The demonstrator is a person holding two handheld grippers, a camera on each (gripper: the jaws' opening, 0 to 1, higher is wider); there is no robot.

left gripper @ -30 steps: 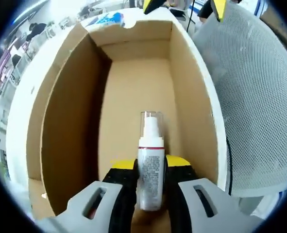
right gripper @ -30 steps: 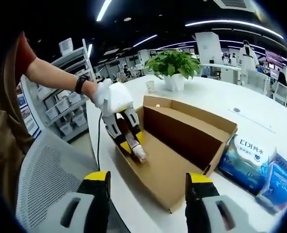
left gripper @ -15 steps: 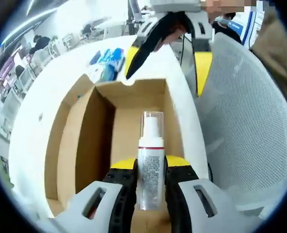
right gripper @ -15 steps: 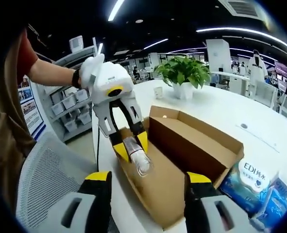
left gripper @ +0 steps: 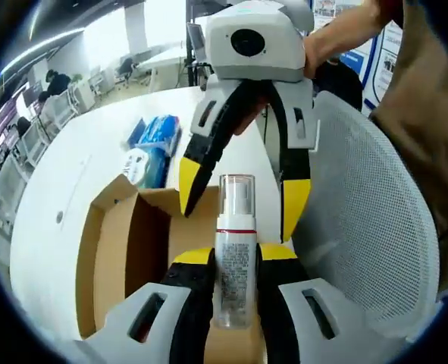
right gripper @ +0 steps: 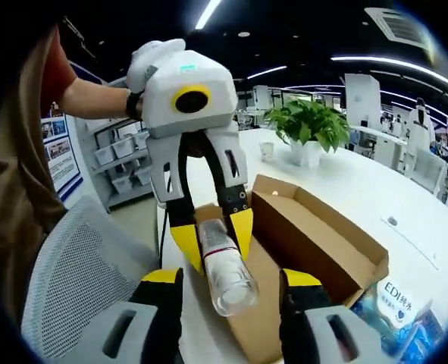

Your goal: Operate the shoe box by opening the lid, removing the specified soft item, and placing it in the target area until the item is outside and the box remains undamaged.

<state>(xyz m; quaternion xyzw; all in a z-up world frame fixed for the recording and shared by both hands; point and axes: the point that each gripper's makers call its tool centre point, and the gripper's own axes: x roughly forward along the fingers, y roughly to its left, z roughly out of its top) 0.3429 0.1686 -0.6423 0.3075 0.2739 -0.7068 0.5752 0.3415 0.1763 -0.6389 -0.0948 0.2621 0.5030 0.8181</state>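
The left gripper (left gripper: 235, 262) has its jaws clamped on a white pump-spray bottle with a clear cap (left gripper: 235, 258), held clear above the open brown cardboard shoe box (left gripper: 125, 250) on the white worktop (left gripper: 64, 205). The right gripper (right gripper: 227, 292) faces it, jaws wide apart and empty. Lid opened, item out; placing it remains.

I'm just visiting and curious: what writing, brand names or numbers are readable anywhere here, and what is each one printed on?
"EDI": on the blue-and-white soft tissue pack beside the open brown cardboard shoe box; the characters after it are too blurred to read.
Label on the white spray bottle with clear cap held in the left gripper: print too small to read.
Blue posters on the wall behind the person: unreadable.
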